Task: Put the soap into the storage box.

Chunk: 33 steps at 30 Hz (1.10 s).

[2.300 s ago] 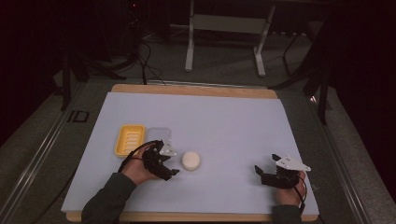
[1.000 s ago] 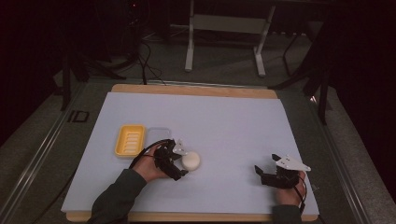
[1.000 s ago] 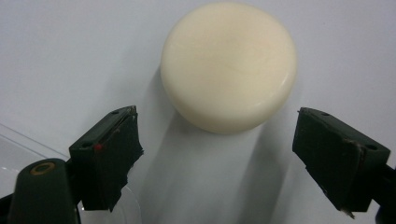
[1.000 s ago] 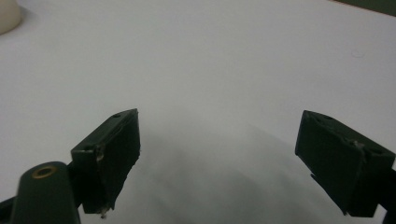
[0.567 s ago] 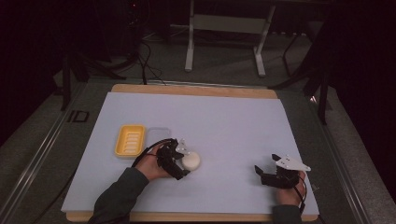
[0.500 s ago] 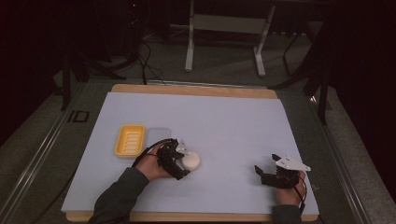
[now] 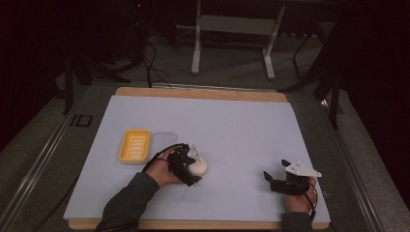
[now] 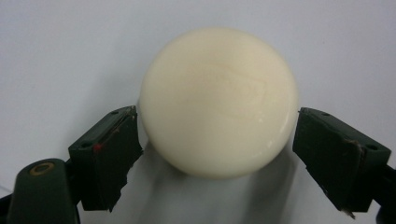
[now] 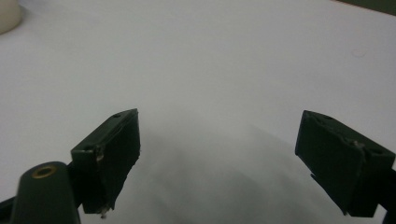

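My left claw (image 8: 217,140) wide, straddling cream soap bar (image 8: 219,100) near counter's (image 7: 241,121) front-left; pads just beside it, not squeezing. Grasp step, I judge. Next: close, lift, likely toward yellow dish (image 7: 135,145). Right claw (image 9: 229,154) wide, empty, near front-right corner.

Round cream-white soap bar (image 8: 218,100) filling the gap between the left gripper (image 8: 217,140) jaws, bare white table sheet (image 9: 224,79) ahead of the spread right gripper (image 9: 217,154) jaws
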Available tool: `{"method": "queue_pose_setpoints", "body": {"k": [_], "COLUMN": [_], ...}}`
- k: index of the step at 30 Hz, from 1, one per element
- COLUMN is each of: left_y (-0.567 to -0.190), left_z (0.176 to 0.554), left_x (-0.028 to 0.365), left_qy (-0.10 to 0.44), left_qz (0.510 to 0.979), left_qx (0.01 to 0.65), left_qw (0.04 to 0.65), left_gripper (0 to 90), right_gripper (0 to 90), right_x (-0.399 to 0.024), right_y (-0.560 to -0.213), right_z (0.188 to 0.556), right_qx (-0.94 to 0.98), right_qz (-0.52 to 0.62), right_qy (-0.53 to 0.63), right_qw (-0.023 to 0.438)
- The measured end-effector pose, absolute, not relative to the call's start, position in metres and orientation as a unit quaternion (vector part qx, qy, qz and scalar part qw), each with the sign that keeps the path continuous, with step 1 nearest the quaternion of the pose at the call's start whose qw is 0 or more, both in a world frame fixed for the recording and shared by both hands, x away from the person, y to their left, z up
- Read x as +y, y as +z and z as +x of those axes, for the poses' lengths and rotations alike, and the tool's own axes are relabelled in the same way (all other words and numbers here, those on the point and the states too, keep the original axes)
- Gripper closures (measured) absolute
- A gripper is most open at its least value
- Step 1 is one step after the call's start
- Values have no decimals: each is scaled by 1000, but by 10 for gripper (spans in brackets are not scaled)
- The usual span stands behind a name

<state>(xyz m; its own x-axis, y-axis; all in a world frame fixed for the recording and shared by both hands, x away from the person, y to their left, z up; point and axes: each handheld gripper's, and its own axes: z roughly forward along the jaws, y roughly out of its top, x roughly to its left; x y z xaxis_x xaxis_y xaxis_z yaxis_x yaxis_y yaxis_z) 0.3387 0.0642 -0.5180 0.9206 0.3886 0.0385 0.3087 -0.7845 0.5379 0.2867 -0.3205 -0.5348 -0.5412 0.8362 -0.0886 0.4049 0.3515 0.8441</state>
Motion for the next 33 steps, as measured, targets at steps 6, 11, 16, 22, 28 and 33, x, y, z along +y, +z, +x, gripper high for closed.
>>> {"method": "queue_pose_setpoints", "body": {"k": [6,11,16,22,28,33], "left_y": [-521,-524,-524,-522,-521,-519], "left_z": [341,342,343,344,343,339], "left_x": [60,57,56,56,56,60], "left_qy": [70,67,65,64,67,66], "left_qz": [940,938,939,940,941,945], "left_qx": [187,190,191,190,190,186], "left_qw": [275,283,278,275,272,261], "left_gripper": [154,157,174,233,236,236], "right_gripper": [140,140,140,140,140,140], "right_x": [-320,-321,-320,-320,-320,-320], "right_y": [-535,-535,-535,-535,-535,-535], "right_z": [287,287,287,287,287,287], "right_qx": [778,778,779,779,779,779], "right_qz": [399,399,399,398,398,397], "right_qy": [406,406,406,406,406,406], "right_qw": [265,265,265,265,265,265]}}
